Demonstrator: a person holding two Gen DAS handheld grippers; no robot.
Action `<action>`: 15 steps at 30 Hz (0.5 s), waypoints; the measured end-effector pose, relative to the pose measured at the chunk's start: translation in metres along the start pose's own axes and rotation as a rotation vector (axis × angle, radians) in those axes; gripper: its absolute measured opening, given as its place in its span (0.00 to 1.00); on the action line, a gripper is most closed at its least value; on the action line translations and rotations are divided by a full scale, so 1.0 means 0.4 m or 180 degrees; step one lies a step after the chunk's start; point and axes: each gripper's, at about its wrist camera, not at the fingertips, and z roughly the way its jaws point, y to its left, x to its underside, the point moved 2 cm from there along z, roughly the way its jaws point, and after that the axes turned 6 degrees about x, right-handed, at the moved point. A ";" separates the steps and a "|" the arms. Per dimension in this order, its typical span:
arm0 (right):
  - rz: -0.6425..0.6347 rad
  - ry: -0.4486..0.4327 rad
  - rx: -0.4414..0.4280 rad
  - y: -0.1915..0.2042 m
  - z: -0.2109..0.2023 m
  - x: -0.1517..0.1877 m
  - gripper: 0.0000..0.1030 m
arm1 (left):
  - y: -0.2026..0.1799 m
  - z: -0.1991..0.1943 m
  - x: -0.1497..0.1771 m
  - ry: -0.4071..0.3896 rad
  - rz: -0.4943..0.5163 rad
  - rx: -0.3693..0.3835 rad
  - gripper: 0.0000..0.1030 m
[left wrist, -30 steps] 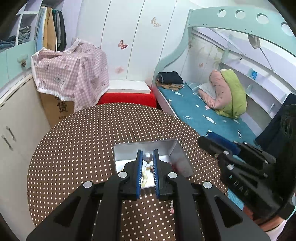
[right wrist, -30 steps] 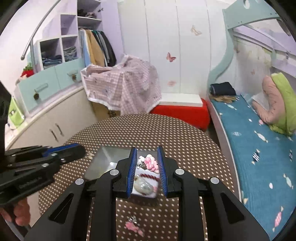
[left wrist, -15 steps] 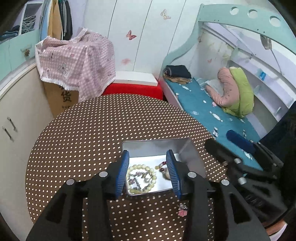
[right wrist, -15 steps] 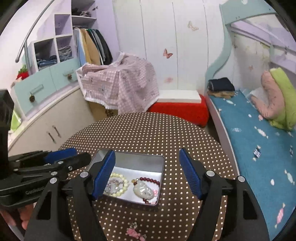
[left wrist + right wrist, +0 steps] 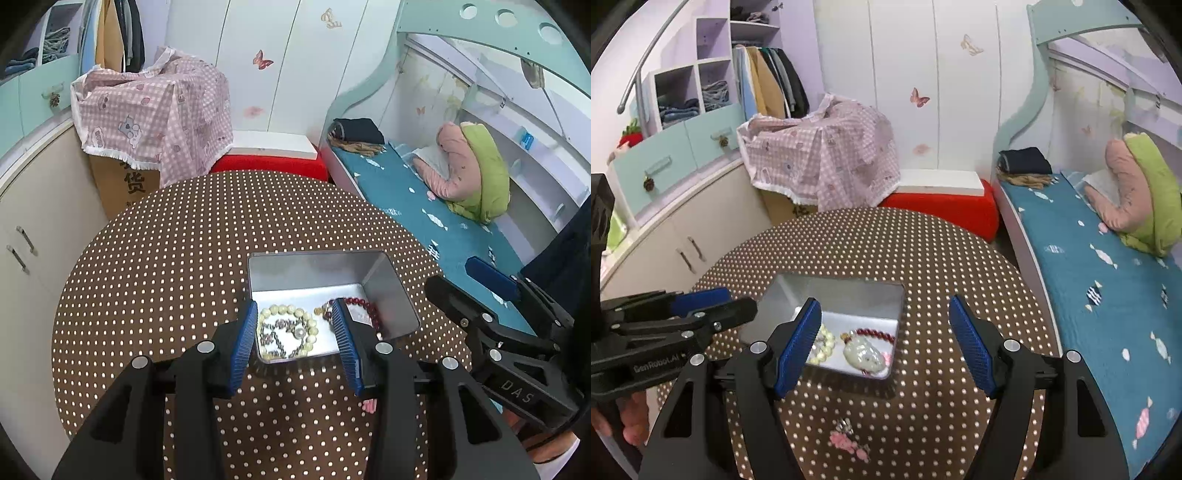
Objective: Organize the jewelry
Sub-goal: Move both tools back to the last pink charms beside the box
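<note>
A silver metal tin [image 5: 388,291] [image 5: 849,291] sits on the round brown dotted table [image 5: 166,258]. In it lie a cream bead bracelet [image 5: 288,330] [image 5: 823,345], a dark red bead bracelet [image 5: 360,304] [image 5: 875,334] and a pale carved pendant [image 5: 862,354]. A pink hair clip [image 5: 849,441] lies on the table in front of the tin. My left gripper [image 5: 293,343] is open and empty just in front of the tin. My right gripper [image 5: 884,347] is wide open and empty above the tin's near edge.
The table edge curves close on the right, with a bed [image 5: 1108,295] beyond it. A red stool [image 5: 942,206], a cloth-covered box [image 5: 827,158] and cabinets [image 5: 683,229] stand behind the table.
Both grippers opened and drew back from the tin. The bracelets and pendant that were between the fingers now lie in the tin.
</note>
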 end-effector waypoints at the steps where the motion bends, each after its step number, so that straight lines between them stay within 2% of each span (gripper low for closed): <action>1: 0.0005 0.0017 0.0002 -0.004 -0.002 0.010 0.68 | -0.002 0.000 0.008 0.0014 0.0002 -0.0005 0.39; 15: -0.0094 0.0400 -0.0059 -0.026 -0.023 0.213 0.68 | -0.018 0.014 0.154 0.0349 0.0022 0.0003 0.46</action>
